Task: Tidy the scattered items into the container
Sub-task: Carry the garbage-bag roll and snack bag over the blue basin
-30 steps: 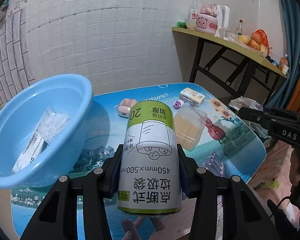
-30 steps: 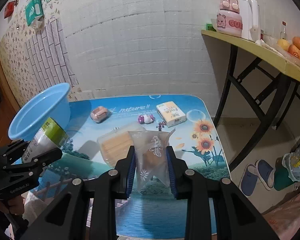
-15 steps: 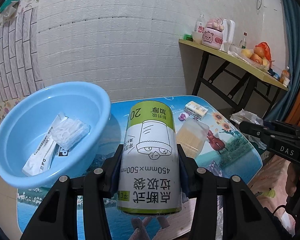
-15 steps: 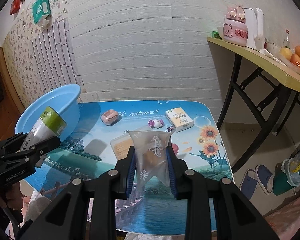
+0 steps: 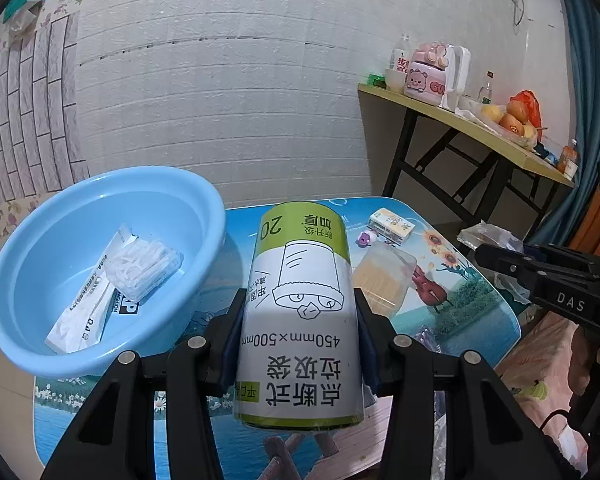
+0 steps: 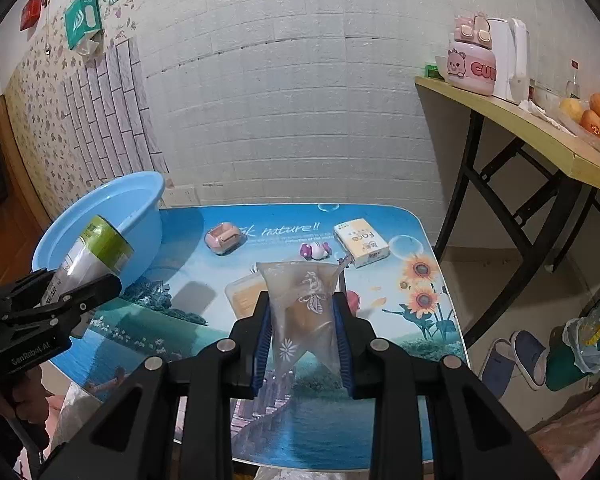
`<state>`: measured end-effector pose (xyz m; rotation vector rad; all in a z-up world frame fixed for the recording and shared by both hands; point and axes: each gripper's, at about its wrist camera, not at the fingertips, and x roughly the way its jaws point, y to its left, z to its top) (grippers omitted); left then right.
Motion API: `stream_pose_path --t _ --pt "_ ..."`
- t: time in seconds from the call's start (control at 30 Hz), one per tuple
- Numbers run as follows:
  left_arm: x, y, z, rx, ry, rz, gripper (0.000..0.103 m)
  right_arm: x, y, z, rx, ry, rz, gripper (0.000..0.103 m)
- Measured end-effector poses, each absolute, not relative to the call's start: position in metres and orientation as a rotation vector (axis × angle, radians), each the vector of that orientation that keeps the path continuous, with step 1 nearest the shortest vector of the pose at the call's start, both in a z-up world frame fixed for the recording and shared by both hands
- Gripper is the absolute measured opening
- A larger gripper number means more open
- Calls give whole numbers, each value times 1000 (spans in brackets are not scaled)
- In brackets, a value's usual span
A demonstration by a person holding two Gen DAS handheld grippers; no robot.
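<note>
My left gripper (image 5: 300, 312) is shut on a white and green roll of rubbish bags (image 5: 300, 320), held above the table's near left part, just right of the blue basin (image 5: 204, 216). Inside the basin lie a white packet (image 5: 84, 312) and a clear box of floss picks (image 5: 144, 268). My right gripper (image 6: 302, 320) is shut on a clear patterned plastic pouch (image 6: 304, 312), above the middle of the table. On the table lie a clear box of toothpicks (image 6: 244, 296), a pink case (image 6: 222, 238), a small purple toy (image 6: 314, 250) and a yellow tissue pack (image 6: 360, 242).
The low table (image 6: 420, 320) has a blue landscape print and stands against a white brick wall. A yellow folding table (image 6: 540, 140) with a pink jar, a kettle and fruit stands to the right. Slippers (image 6: 516, 356) and a bagged bin (image 6: 580, 348) are on the floor.
Both views have pulled back and upward a little, so the table and basin look lower and farther. The basin now sits more fully in the left wrist view. Both grips are unchanged.
</note>
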<state>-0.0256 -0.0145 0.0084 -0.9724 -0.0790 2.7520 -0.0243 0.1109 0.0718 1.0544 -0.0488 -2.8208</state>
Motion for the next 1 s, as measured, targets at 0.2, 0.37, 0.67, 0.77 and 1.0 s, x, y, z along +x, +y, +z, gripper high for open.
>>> stream_pose_path --t 0.2,0.37,0.67,0.77,1.0 --pt "-24 -25 20 -941 -104 2747 46 -26 100 75 1050 -36 -2802 29" --pt "-26 -50 38 -904 -136 2822 46 -27 79 90 988 -20 -2773 30" --pt "-25 -85 48 -885 -139 2902 46 -38 32 101 963 -47 -2661 30" --pt "-26 -99 47 -892 -151 2925 46 -40 14 105 947 -32 -2634 30" --pt "-33 -140 41 -971 -133 2992 46 -48 -19 114 918 -28 -2609 30"
